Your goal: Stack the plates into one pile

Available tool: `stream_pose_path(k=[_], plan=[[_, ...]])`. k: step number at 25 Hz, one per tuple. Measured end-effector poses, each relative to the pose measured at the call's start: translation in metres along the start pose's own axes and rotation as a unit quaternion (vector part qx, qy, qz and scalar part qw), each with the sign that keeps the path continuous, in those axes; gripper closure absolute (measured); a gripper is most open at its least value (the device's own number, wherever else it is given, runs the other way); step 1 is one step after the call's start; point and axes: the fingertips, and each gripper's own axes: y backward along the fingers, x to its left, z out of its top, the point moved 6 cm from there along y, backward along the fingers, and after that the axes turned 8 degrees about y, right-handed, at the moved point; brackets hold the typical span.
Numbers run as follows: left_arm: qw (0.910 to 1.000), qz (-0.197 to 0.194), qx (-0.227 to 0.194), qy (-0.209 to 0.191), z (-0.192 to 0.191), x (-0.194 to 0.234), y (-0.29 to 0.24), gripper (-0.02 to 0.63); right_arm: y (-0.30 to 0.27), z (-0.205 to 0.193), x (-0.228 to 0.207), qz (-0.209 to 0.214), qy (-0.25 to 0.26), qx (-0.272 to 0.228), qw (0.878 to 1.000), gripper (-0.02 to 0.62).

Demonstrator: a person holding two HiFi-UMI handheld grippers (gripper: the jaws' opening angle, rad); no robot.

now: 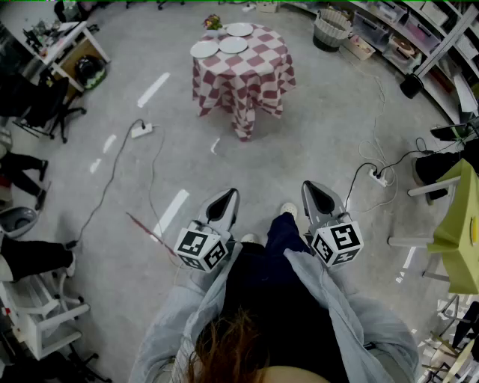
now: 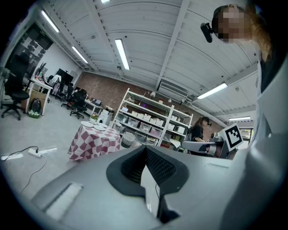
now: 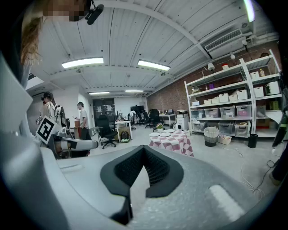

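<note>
Three white plates lie apart on a small round table [image 1: 247, 82] with a red-and-white checked cloth, far ahead of me: one at the left [image 1: 203, 49], one in the middle [image 1: 233, 45], one behind [image 1: 239, 30]. A little flower pot [image 1: 213, 22] stands beside them. My left gripper [image 1: 230, 196] and right gripper [image 1: 314, 187] are held side by side over the floor, well short of the table. Both are shut with nothing between the jaws. The table [image 2: 93, 140] shows small in the left gripper view, and the table [image 3: 173, 141] with its plates [image 3: 163, 134] in the right gripper view.
Power strips with cables lie on the floor at the left [image 1: 142, 129] and right [image 1: 379, 176]. A white basket [image 1: 331, 30] and shelves [image 2: 148, 119] stand behind the table. Desks and office chairs [image 1: 52, 105] are at the left, a green chair [image 1: 460, 224] at the right. People stand by the desks [image 3: 82, 119].
</note>
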Motion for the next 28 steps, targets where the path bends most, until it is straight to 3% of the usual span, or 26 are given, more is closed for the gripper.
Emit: stream_pose_path(k=[14, 15, 17, 18, 21, 28], plan=[[0.9999, 0.007, 0.008, 0.006, -0.004, 0.012, 0.02, 0.592, -0.003, -0.011, 0.021, -0.005, -0.014, 0.007, 1.0, 0.592], [0.9999, 0.007, 0.008, 0.008, -0.004, 0.013, 0.02, 0.592, -0.003, -0.011, 0.022, -0.004, -0.02, 0.006, 1.0, 0.571], [0.9998, 0.006, 0.004, 0.017, -0.004, 0.016, 0.019, 0.514, -0.007, -0.013, 0.022, 0.005, -0.034, 0.003, 0.999, 0.432], [0.9997, 0.006, 0.001, 0.022, -0.004, 0.017, 0.017, 0.461, -0.009, -0.014, 0.02, 0.009, -0.039, 0.005, 0.999, 0.403], [0.9994, 0.015, -0.007, 0.031, -0.003, 0.024, 0.01, 0.377, -0.017, -0.016, 0.01, 0.009, -0.037, 0.011, 0.999, 0.387], [0.9988, 0.035, -0.018, 0.03, 0.01, 0.043, -0.025, 0.356, -0.057, -0.012, -0.025, 0.037, -0.058, 0.016, 0.997, 0.325]])
